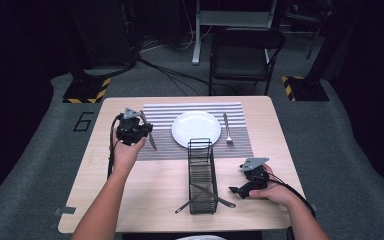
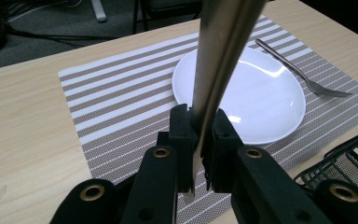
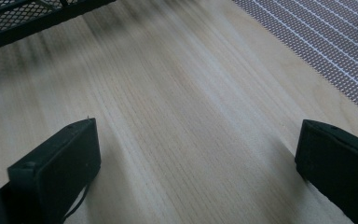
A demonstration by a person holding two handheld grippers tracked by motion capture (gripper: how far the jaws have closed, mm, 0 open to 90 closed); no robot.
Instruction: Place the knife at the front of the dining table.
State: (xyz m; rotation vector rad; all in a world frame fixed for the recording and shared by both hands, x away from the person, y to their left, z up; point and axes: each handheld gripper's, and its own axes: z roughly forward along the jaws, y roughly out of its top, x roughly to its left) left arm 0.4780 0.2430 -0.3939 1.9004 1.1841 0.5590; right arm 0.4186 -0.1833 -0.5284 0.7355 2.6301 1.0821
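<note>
**Steel knife clamped over the mat's left edge**

Pale wooden table (image 1: 150, 175) leaves me bare room along its left side and front right. On the grey striped placemat (image 1: 162, 145) sits the round white plate (image 1: 196, 128), a silver fork (image 1: 227, 131) just right of it. Below stands the black wire basket (image 1: 201, 175) with two utensils. My left gripper (image 2: 199, 154) pinches a silver table knife (image 2: 219, 60). My right gripper (image 3: 198, 158) gapes wide, holding nothing.

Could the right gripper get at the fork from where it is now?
Probably yes: the right gripper is open and holds nothing, and bare table and mat lie between it and the fork.
</note>
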